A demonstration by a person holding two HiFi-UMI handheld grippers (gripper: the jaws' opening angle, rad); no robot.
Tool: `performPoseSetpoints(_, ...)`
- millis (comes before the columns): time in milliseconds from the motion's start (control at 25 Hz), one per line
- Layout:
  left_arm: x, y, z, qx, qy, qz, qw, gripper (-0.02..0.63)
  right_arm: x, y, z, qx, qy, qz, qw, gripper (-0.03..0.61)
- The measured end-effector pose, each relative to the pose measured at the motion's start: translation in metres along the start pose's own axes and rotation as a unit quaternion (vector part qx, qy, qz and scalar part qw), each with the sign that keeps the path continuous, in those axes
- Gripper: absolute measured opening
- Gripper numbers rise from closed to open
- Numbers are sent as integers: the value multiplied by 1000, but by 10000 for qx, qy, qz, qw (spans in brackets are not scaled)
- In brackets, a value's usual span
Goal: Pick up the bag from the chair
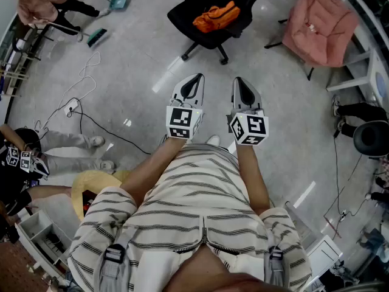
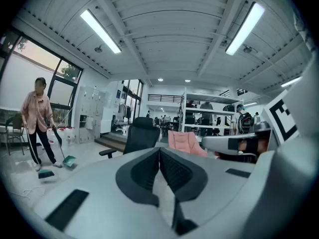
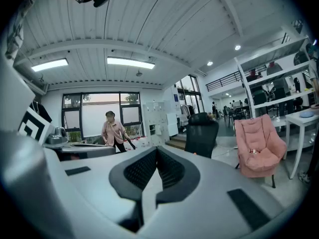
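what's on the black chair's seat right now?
An orange bag lies on the seat of the black chair; nothing else shows there. The part of the seat under the bag is covered and can't be seen.

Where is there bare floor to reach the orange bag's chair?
Bare floor lies before the black chair holding the orange bag. Crowded: cables on the left, the pink chair on the right.

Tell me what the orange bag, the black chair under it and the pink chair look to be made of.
Orange bag: soft fabric, probably nylon, matte; it slumps and creases. Black chair: dark padded seat, likely cloth or mesh, on a hard, probably plastic, wheeled base. Pink chair: plush upholstery, matte, with soft folds.
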State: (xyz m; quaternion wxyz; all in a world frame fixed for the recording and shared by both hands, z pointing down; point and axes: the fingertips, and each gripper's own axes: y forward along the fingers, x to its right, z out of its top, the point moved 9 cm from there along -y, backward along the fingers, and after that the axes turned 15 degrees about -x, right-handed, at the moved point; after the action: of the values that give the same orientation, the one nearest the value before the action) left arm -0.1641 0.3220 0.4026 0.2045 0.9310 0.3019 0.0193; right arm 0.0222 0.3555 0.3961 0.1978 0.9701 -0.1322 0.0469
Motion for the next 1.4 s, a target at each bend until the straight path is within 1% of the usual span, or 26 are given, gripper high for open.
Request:
performPoseSetpoints(280, 7, 5, -4, -1, 12, 17, 10000, 23, 8, -1, -6, 7, 38, 46, 10000, 18)
performPoseSetpoints(480, 13, 7, -3, -7, -9, 70, 10000, 23, 14, -2, -4, 15, -68, 139, 9999, 18)
performPoseSetpoints(720, 22, 12, -5, -9, -82, -2, 10000, 23, 22, -2, -5, -20, -85, 251, 9996, 18)
performPoseSetpoints(1040, 46, 9, -15, -10, -97, 240, 9997, 23, 33, -17, -13, 32, -214, 414, 9989, 18)
performPoseSetpoints(1240, 65, 5, -24, -17, -123, 331, 9994, 23, 41, -28, -21, -9, -242, 510, 9984, 18)
performPoseSetpoints(1400, 76, 7, -29, -80, -73, 328, 9994, 23, 45, -31, -27, -43, -262, 568, 9980, 18)
